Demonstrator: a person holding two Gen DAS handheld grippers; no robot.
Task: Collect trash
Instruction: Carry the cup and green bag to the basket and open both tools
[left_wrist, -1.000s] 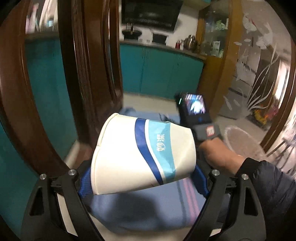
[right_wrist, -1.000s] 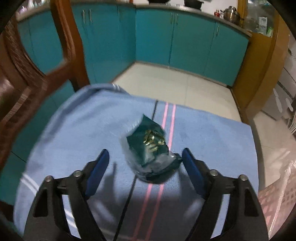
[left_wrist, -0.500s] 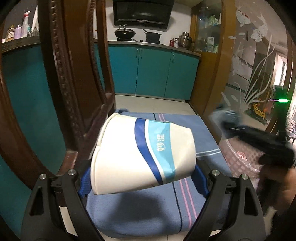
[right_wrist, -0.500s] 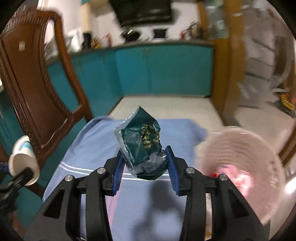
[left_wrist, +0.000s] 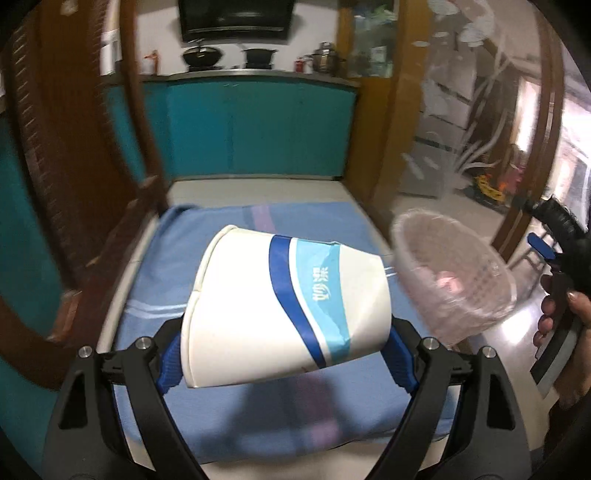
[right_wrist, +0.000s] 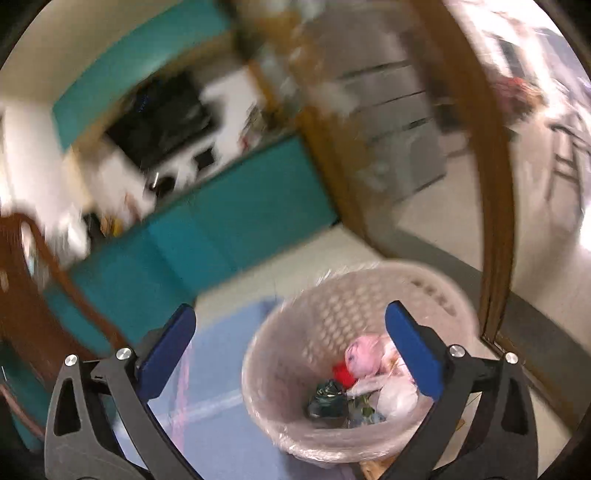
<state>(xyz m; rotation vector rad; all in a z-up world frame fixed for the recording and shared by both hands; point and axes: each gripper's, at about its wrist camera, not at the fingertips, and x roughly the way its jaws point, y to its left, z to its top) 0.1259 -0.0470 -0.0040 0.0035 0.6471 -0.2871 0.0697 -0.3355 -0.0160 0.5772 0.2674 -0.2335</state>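
1. Your left gripper (left_wrist: 282, 356) has its fingers (left_wrist: 170, 363) clamped on the paper cup (left_wrist: 284, 304), one blue pad at each end, so the cup lies sideways between them with its open mouth to the left. That end-to-end squeeze looks like it dents the thin wall, but it keeps the cup from rolling out.

2. Your right gripper (right_wrist: 291, 352) hangs with its fingers (right_wrist: 168, 356) spread wide and nothing between them.

3. Right below and ahead of those open right fingers sits the pink basket (right_wrist: 332, 295), lined with a clear bag. The dark green wrapper (right_wrist: 325, 398) lies in its bottom among pink and white scraps, so that piece is binned.

4. From the left fingers, the same basket (left_wrist: 424, 236) stands just off to the right of the cup, at the edge of the blue cloth (left_wrist: 184, 258) covering the bench.

5. My read: the cup is the next piece to go. Swing left fingers over the rim before you let go, since a light cup could bounce off the edge.
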